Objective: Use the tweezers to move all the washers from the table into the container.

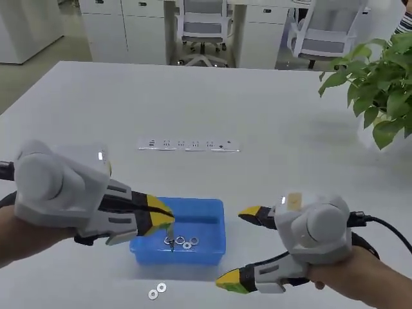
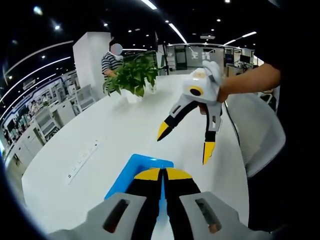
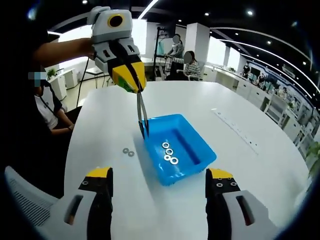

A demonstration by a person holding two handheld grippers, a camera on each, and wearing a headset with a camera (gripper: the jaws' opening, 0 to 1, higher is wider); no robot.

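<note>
A: Head view, nearest edge first: two loose washers [image 1: 156,291] lie on the desk [image 1: 270,122], just in front of the blue container [image 1: 207,212].
B: So those are what is left?
A: As far as shows, yes. Four washers [image 1: 181,242] already sit on the container's floor, so roughly two thirds of the job looks done.
B: The grippers?
A: The left gripper [image 1: 164,215] is clamped on the tweezers [image 3: 141,115], whose tips reach down into the container, close to those four. Whether they pinch a washer is too small to tell.
B: And the other?
A: The right gripper [image 1: 237,246] hangs beside the container with its jaws spread wide, carrying nothing.
B: Beyond that?
A: A power strip [image 1: 188,145] set in the desk, a plant [image 1: 380,90] at the right, chairs [image 1: 203,22] behind.
</note>
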